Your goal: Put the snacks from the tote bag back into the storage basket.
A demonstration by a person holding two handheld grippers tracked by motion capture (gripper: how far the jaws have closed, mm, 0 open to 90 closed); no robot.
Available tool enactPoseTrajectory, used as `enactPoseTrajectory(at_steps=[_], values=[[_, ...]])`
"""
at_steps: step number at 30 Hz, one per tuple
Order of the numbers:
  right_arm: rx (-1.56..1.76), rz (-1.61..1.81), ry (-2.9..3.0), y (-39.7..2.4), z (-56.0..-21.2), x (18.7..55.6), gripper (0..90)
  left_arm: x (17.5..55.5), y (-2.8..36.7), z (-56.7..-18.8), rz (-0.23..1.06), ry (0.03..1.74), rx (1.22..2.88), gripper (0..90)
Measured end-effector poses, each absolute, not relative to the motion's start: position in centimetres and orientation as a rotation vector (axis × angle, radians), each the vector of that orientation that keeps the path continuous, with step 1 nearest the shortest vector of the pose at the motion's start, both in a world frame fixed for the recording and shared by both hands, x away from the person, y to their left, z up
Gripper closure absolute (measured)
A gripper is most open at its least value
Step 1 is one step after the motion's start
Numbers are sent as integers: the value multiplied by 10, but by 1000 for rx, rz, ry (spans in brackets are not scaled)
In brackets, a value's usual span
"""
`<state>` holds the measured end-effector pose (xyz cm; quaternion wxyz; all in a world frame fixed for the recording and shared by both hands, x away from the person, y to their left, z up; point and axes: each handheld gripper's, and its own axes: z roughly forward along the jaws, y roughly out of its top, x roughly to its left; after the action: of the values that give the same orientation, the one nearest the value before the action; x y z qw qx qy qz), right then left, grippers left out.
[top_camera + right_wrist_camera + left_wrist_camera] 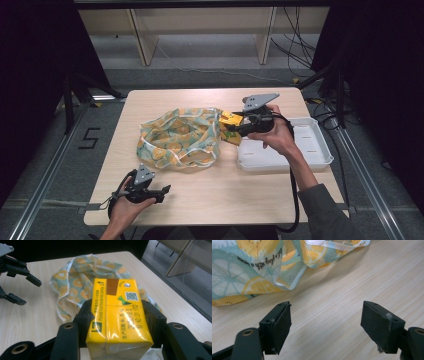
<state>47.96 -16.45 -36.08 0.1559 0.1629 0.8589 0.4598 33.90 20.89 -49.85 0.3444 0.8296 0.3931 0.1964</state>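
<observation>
At six o'clock on the counter [210,200], the left gripper [161,192] rests with its jaws released and spread wide, nothing between them. Beyond it, at center, lies the lemon-print bag [177,137]. At two o'clock, the right gripper [233,129] grasps a yellow carton [117,315] between bag and white tray [315,150].

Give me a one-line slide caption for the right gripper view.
Right gripper clamps a yellow drink carton above the table, with the lemon-print bag behind.
</observation>
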Motion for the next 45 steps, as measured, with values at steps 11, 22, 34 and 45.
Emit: enactPoseTrajectory(at_steps=[11,22,34,45], values=[[540,1332,2447,-192,-376,471,514,339,207,-501,519,1054,2095,237],[570,1301,2425,-219,-388,467,514,339,210,-500,511,1035,2117,237],[619,1301,2434,-231,-399,462,513,338,209,-498,512,1032,2120,238],[604,1323,2443,-232,-406,461,513,338,209,-499,509,1031,2123,237]])
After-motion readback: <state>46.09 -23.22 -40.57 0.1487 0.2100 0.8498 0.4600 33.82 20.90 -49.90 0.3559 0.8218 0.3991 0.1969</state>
